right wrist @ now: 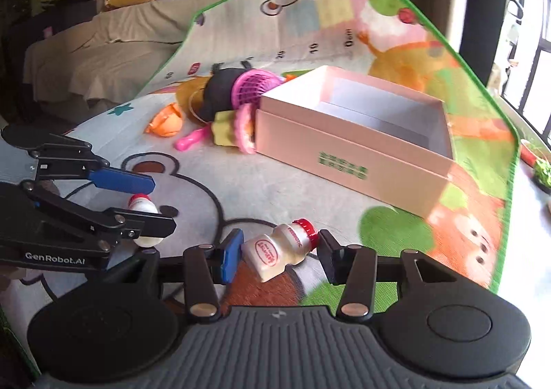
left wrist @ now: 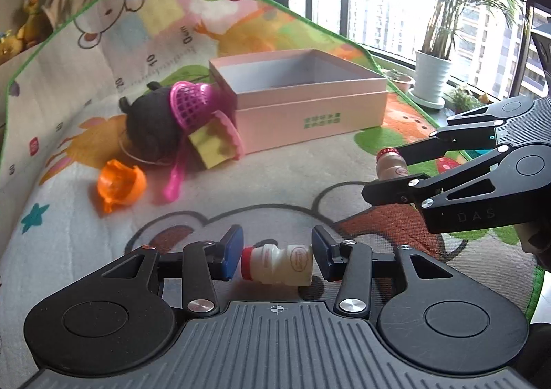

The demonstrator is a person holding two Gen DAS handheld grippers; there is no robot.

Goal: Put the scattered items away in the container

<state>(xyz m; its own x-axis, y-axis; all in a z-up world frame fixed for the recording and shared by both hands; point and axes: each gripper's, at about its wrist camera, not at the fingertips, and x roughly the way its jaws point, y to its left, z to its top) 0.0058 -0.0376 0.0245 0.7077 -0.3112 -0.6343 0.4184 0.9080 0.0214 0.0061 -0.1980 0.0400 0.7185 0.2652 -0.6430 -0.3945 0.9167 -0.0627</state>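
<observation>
left gripper (left wrist: 277, 260) clamped on bottle (left wrist: 277, 265) | right gripper (right wrist: 277, 253) gripping second bottle (right wrist: 279, 249) | both lifted for carrying to box (left wrist: 299, 96)

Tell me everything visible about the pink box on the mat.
The pink box is a shallow, square, open-topped container that looks like cardboard, with a pale, empty interior and small green print on its front wall. A seam round the walls suggests it may sit nested in its lid. It rests flat on the play mat. A pile of toys lies against its left side: the pink toy strainer appears to touch that corner. Neither gripper touches it.
</observation>
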